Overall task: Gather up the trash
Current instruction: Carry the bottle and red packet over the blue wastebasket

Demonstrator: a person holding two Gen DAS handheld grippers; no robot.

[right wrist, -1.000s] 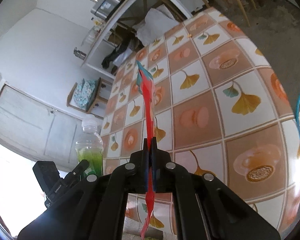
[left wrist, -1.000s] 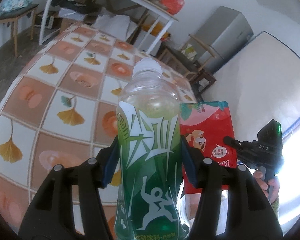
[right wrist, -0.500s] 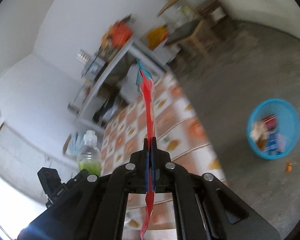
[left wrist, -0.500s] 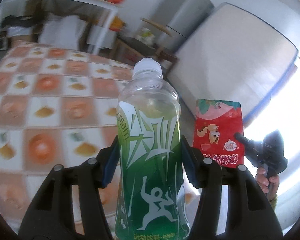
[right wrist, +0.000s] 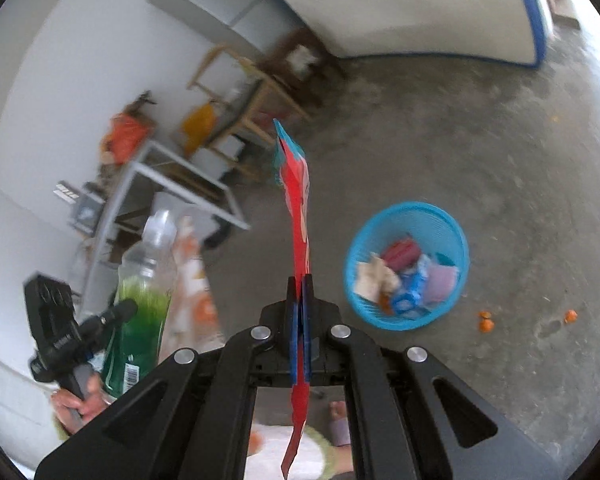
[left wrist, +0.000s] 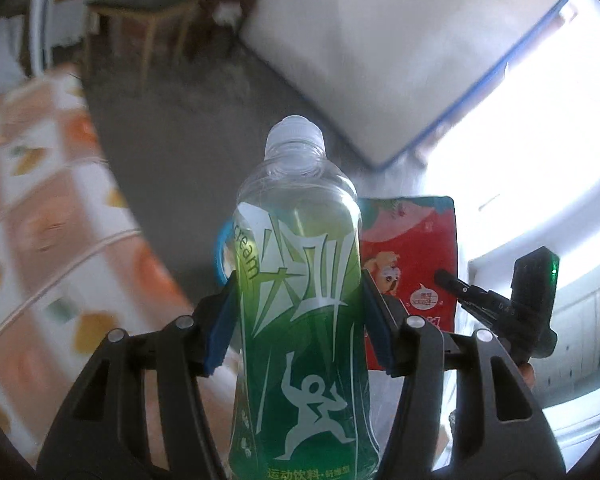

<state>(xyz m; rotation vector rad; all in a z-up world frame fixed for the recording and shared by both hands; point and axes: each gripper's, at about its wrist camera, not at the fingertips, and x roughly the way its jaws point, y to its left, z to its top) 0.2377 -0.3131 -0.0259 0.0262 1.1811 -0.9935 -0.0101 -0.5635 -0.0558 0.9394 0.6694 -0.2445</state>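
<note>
A: What changed in the last second?

B: Both views swung off the tiled surface (left wrist: 40,216). A second ago it filled both frames; now only its edge shows at the left of the left wrist view, and the floor (right wrist: 480,152) fills the rest.

A: Left side?

B: Left hand-held gripper (left wrist: 300,320) still clamped on the green drink bottle (left wrist: 300,312), upright between the pads, cap on. No slip across the frames.

A: Right?

B: Right hand-held gripper (right wrist: 299,316) still pinched tight on the red snack wrapper (right wrist: 298,216), edge-on, its tail hanging below the jaws.

A: Bin?

B: Blue basket (right wrist: 440,220) now in the right wrist view, on the floor, already holding scraps. Wrapper not over it yet.

A: So?

B: I'd call it the carry phase, drop next.
</note>
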